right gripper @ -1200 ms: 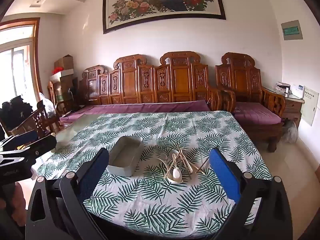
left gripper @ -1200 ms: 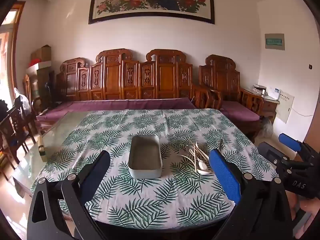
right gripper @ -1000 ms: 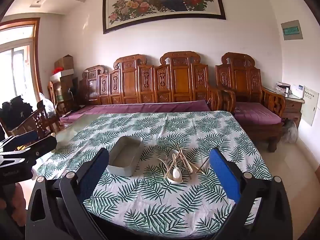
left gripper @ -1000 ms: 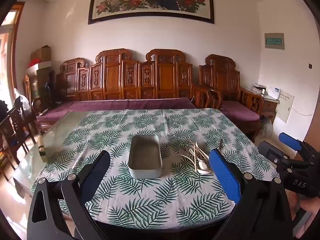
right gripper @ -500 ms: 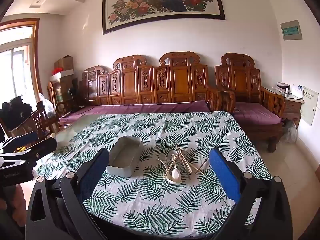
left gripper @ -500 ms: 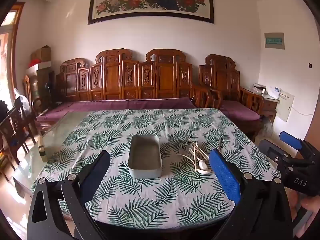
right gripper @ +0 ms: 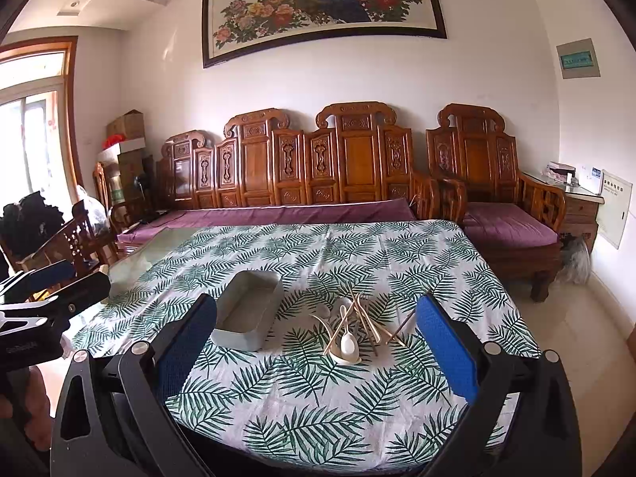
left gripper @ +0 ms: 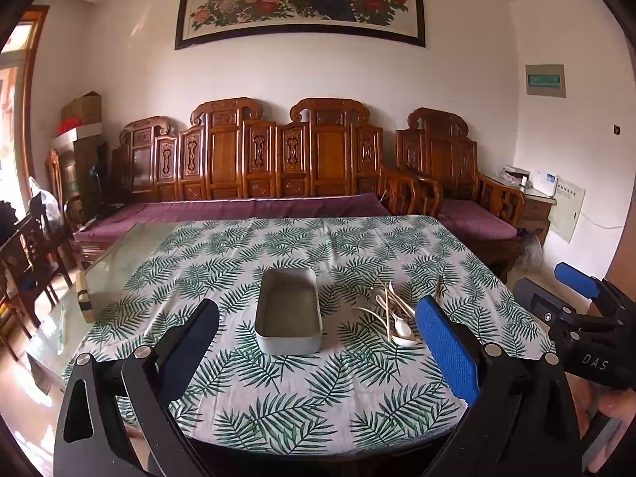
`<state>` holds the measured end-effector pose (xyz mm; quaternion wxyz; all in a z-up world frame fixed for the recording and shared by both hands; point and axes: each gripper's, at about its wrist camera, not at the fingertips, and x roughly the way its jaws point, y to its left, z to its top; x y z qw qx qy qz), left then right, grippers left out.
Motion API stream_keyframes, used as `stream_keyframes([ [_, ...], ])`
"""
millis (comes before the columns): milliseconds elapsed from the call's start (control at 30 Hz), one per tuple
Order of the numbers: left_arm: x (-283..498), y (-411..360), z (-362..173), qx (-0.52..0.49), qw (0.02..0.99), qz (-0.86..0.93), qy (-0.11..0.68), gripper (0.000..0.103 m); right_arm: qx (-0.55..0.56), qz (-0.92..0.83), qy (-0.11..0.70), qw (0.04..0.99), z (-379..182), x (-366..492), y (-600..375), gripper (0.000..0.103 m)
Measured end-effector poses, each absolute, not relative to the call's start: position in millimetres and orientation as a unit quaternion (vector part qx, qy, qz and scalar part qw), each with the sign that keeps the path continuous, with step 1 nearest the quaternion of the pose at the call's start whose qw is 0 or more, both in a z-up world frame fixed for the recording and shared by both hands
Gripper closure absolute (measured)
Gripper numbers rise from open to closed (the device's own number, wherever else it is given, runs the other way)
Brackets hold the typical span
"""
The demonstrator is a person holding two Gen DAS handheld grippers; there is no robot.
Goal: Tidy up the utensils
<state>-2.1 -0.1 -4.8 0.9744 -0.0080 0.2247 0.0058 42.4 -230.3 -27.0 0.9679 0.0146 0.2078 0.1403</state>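
A grey rectangular tin (left gripper: 289,313) (right gripper: 247,310) stands empty on the leaf-patterned tablecloth (left gripper: 302,393) (right gripper: 318,393). To its right lies a loose pile of cream spoons and wooden chopsticks (left gripper: 393,314) (right gripper: 353,328). My left gripper (left gripper: 318,351) hovers open before the table's near edge, lined up with the tin, nothing between its blue pads. My right gripper (right gripper: 316,351) is also open and empty, held near the front edge and facing the pile. Each gripper shows at the edge of the other's view: the right gripper (left gripper: 576,314), the left gripper (right gripper: 43,298).
A carved wooden sofa (left gripper: 278,167) with purple cushions runs behind the table, with a matching armchair (right gripper: 493,194) at the right. Wooden chairs (left gripper: 28,250) stand at the left. The table's left strip is bare glass (left gripper: 99,274). A hand (left gripper: 616,405) holds the right gripper.
Almost nothing: both grippers stay open and hover in the same place, with only a slight drift. The tin and the utensils have not moved.
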Motion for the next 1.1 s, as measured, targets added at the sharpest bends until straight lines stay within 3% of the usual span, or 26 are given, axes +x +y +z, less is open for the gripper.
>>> stream_keyframes([
  [1100,-6.2,-5.7,-0.6,-0.004,0.975,0.004,0.221,0.007,0.015,0.141,0.207,0.968,-25.9,41.4,-231.1,0.003],
])
